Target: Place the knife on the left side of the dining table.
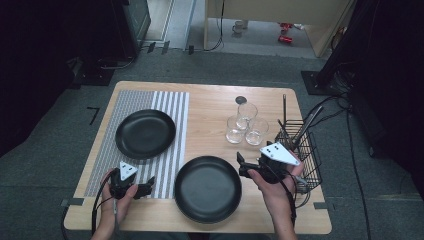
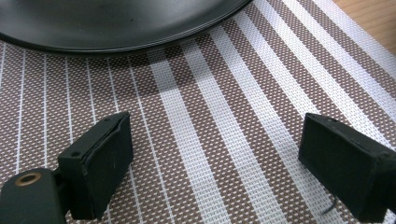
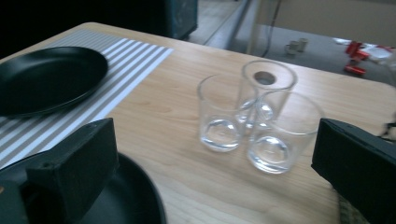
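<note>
Your wooden table carries a striped placemat along its left half, with one black plate resting on the mat's far part. You have a second black plate lying on bare wood at the near edge, centre. Three clear glasses cluster touching one another at far right, and a black wire basket of utensils stands at the right edge.

grey carpet floor, wooden table, dim dark room
</note>
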`<action>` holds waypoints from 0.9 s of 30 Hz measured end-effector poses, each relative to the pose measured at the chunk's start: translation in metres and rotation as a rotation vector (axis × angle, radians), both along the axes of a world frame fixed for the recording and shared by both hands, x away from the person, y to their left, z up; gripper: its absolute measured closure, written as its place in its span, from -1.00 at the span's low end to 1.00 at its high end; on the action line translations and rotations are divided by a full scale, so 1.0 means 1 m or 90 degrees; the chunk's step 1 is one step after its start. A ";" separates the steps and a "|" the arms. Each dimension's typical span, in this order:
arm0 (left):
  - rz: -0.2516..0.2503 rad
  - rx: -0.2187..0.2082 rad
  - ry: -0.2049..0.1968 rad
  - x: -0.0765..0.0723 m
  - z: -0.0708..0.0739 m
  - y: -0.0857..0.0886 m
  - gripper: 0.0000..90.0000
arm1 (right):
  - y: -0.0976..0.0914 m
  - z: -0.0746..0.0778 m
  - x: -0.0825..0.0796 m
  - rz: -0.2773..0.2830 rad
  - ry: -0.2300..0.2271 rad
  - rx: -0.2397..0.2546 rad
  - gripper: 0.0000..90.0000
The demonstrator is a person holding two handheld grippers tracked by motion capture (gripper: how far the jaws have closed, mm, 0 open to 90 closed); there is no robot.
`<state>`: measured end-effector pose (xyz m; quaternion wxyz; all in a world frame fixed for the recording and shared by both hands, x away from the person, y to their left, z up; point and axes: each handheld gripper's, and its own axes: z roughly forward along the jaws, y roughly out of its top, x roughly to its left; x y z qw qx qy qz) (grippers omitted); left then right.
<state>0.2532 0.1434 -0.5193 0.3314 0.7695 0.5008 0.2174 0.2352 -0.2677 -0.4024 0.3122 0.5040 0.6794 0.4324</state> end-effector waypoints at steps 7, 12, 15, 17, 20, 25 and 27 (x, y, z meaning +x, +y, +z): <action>-0.003 -0.001 0.001 0.000 0.000 0.000 -0.78 | -0.013 0.009 0.000 -0.063 -0.018 -0.040 -0.75; -0.003 -0.001 0.001 0.000 0.000 0.000 -0.78 | -0.022 0.014 0.000 -0.101 -0.035 -0.059 -0.60; -0.003 -0.001 0.001 0.001 0.000 0.000 -0.78 | -0.025 0.017 0.001 -0.118 -0.043 -0.068 -0.47; -0.003 -0.001 0.001 0.001 0.000 0.000 -0.78 | -0.026 0.018 0.001 -0.125 -0.046 -0.071 -0.44; -0.004 -0.001 0.001 0.001 0.000 0.000 -0.78 | -0.029 0.021 0.004 -0.149 -0.055 -0.076 -0.25; -0.004 -0.001 0.002 0.001 0.000 0.000 -0.78 | -0.031 0.021 0.011 -0.180 -0.051 -0.091 0.04; -0.005 -0.001 0.002 0.001 0.000 0.000 -0.78 | -0.029 0.020 0.013 -0.189 -0.053 -0.105 0.08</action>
